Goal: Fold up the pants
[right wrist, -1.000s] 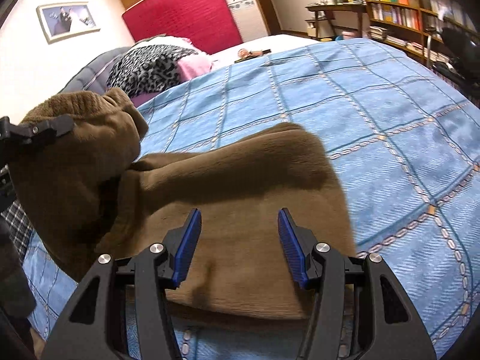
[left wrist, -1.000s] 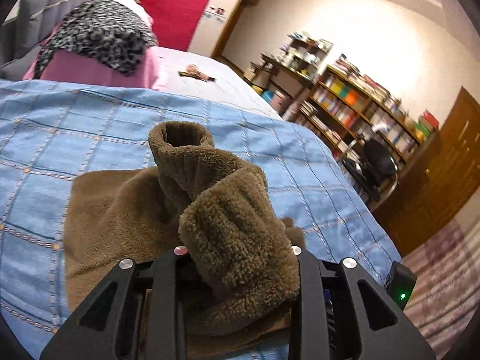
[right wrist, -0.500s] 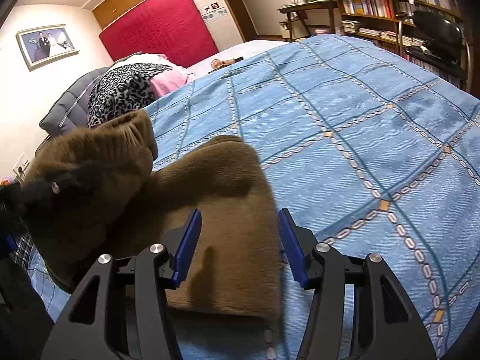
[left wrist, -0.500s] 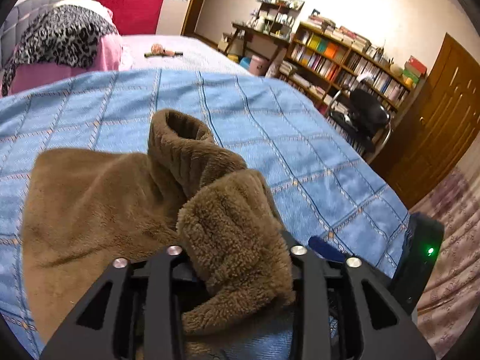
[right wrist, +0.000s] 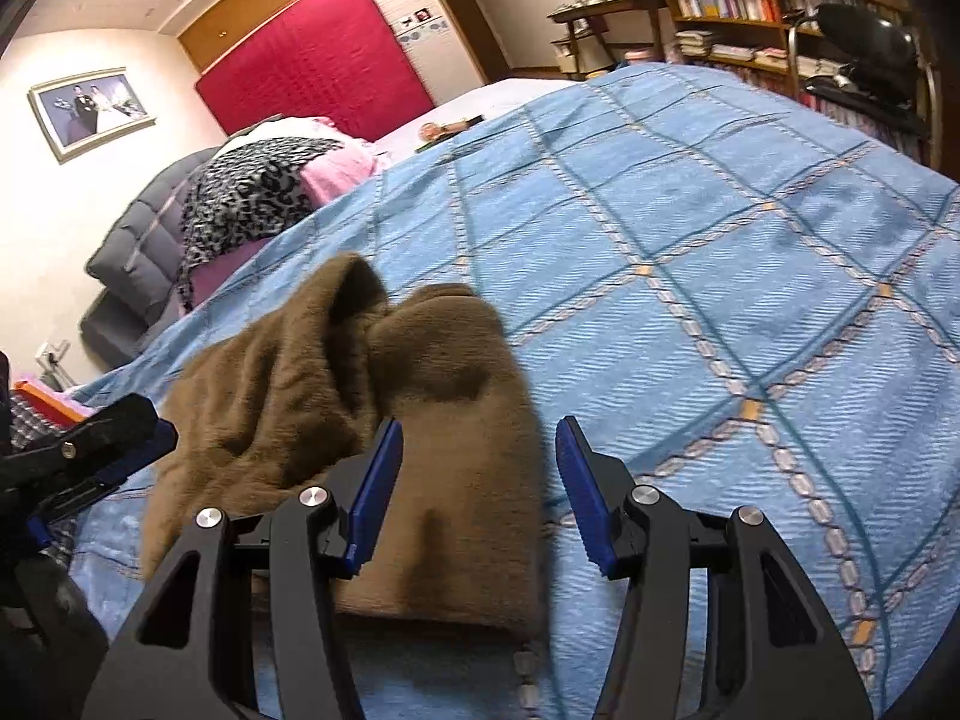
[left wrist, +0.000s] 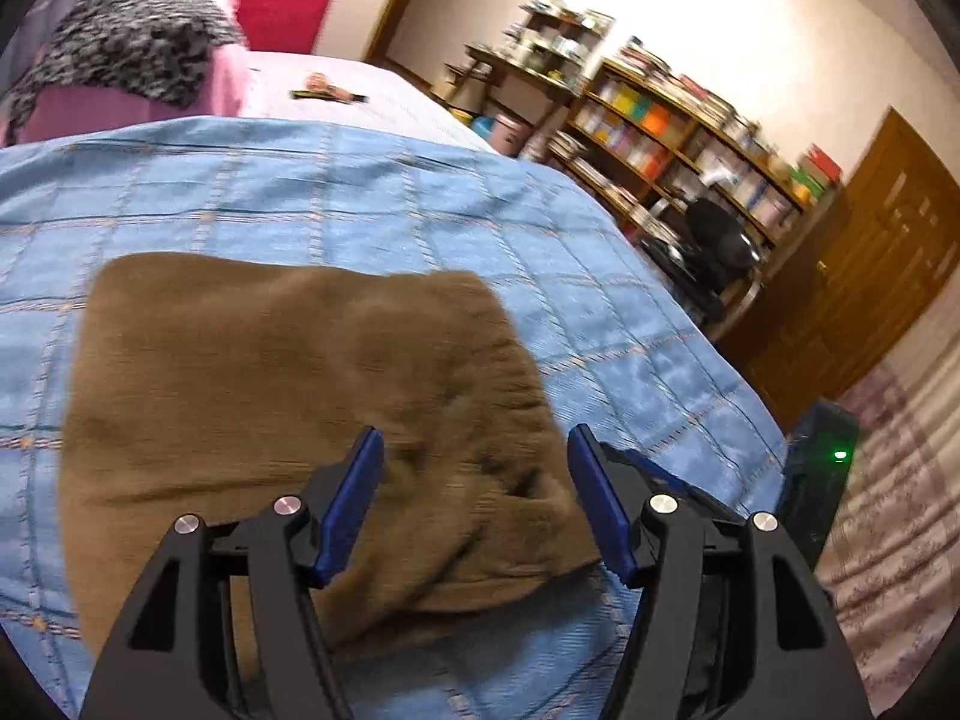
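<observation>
The brown fleece pants (left wrist: 288, 396) lie folded in a thick bundle on the blue checked bedspread (left wrist: 372, 192); the left gripper (left wrist: 474, 468) hangs over their near edge with its blue-padded jaws spread wide, holding nothing; the right gripper (right wrist: 477, 468) is likewise agape above the bundle's right side (one fold of cloth (right wrist: 354, 282) stands up behind it); a bookshelf (left wrist: 678, 132) lines the far wall.

Both cameras sit just behind their own blue-padded fingers, looking forward and down, close over the blue checked bedspread (left wrist: 372, 192). The left wrist view faces the bookshelves (left wrist: 678, 120) and wooden door (left wrist: 870, 276); the right wrist view faces the red headboard (right wrist: 312, 66). Both share the brown fleece pants (left wrist: 270, 372) and leopard-print blanket (right wrist: 258, 180).
</observation>
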Motion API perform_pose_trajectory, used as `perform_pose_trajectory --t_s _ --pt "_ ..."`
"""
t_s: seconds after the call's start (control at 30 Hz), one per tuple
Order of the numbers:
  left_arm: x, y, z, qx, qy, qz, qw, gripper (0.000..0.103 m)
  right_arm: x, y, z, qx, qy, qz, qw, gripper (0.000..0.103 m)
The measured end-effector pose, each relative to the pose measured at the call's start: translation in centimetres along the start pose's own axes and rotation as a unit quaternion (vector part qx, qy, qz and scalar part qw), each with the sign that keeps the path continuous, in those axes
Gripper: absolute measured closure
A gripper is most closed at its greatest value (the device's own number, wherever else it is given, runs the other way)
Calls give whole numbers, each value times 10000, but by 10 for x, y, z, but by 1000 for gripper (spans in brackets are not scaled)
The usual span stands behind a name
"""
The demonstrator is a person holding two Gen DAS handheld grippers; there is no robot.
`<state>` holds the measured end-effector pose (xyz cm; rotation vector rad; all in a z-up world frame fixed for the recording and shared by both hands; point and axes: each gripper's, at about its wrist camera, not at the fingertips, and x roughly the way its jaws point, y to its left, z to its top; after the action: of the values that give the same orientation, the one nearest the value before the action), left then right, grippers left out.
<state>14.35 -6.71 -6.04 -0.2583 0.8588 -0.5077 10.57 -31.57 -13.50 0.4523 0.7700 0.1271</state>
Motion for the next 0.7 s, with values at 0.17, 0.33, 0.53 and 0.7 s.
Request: perform_pose_trajectory --t_s 0.17,0.33,0.53,0.7 --pt "-16 45 1 -462 -140 385 9981 37 13 15 9 335 282 752 9962 37" --pt "-26 71 1 -695 -226 568 9957 35 38 30 16 367 661 1052 9916 34" --pt "-28 83 -5 -776 -206 647 9947 34 72 33 15 662 1204 1021 9852 34" --pt "-22 93 -9 -929 -126 698 9931 33 72 45 15 416 1306 1182 9835 70"
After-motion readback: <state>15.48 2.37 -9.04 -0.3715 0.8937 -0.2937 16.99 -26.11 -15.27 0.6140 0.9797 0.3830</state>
